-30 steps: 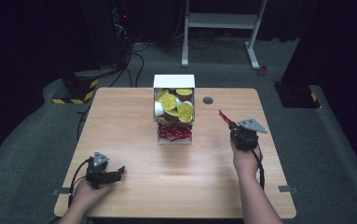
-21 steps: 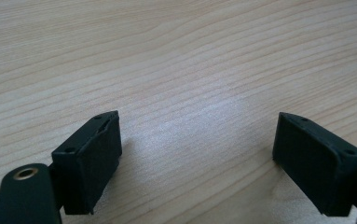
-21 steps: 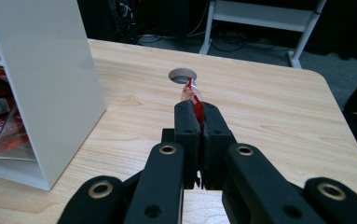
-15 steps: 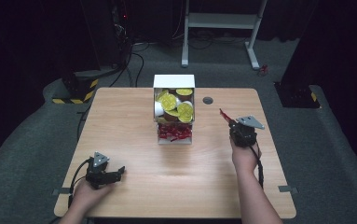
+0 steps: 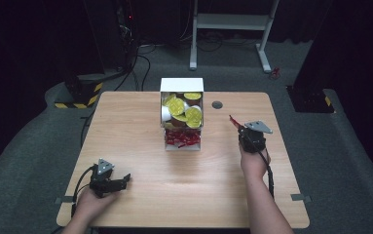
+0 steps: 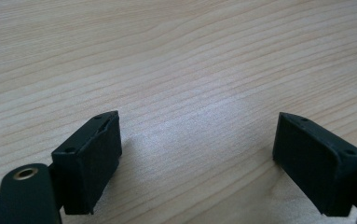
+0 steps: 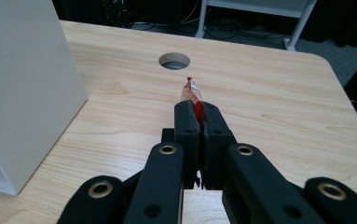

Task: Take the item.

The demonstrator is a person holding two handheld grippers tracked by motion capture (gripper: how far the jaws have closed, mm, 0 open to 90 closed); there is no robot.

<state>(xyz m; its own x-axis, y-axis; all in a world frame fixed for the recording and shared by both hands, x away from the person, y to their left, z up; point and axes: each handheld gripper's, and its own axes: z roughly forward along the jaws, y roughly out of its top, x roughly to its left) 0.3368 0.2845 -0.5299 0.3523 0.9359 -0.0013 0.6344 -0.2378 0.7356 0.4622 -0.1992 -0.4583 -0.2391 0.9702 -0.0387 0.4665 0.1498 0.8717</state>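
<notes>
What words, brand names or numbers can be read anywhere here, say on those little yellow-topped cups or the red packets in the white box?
No text can be read anywhere.
Yellow-lidded cups: the lids carry dark marks, too small and blurred to read.
Red packets in the lower shelf of the white box: print too small to tell.
Red packet in the right gripper: no legible lettering.
Yellow-and-black striped block on the floor: stripes, no words.

Red packet, white box of yellow-lidded cups, pale wood-grain table, black hand-held gripper

Red sachet, thin, pinched in right gripper
</notes>
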